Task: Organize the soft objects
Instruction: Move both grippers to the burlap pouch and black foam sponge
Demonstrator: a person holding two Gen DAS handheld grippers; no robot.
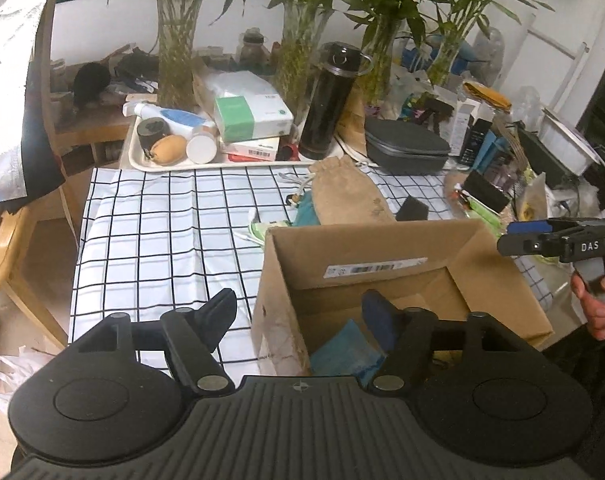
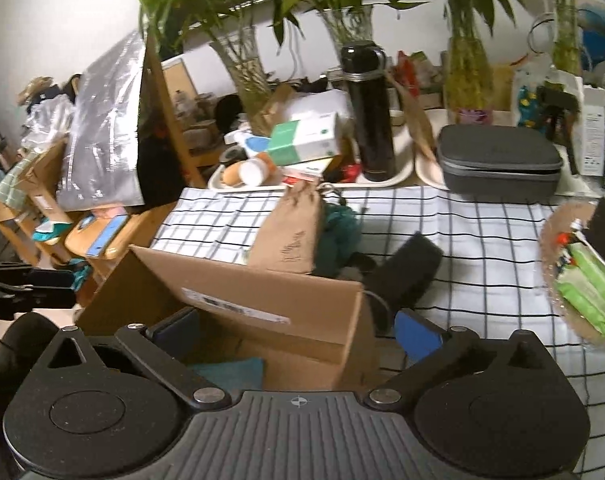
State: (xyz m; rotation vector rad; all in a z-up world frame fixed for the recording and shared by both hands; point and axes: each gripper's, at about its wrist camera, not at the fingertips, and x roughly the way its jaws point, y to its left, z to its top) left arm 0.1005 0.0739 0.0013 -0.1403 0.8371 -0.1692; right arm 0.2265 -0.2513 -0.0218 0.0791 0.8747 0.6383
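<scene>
While the left gripper (image 1: 298, 314) is hanging spread over the cardboard box's (image 1: 358, 248) left wall, pinching nothing, a teal cloth (image 1: 348, 350) is lying inside on the box floor; the right gripper (image 2: 296, 330) is gaping wide across the box's right wall, also empty, above the checked tablecloth (image 2: 482, 248).

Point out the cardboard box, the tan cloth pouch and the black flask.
cardboard box (image 1: 366, 252), left wrist view, inner back wall.
tan cloth pouch (image 1: 348, 196), left wrist view, middle.
black flask (image 2: 372, 120), right wrist view, body.
</scene>
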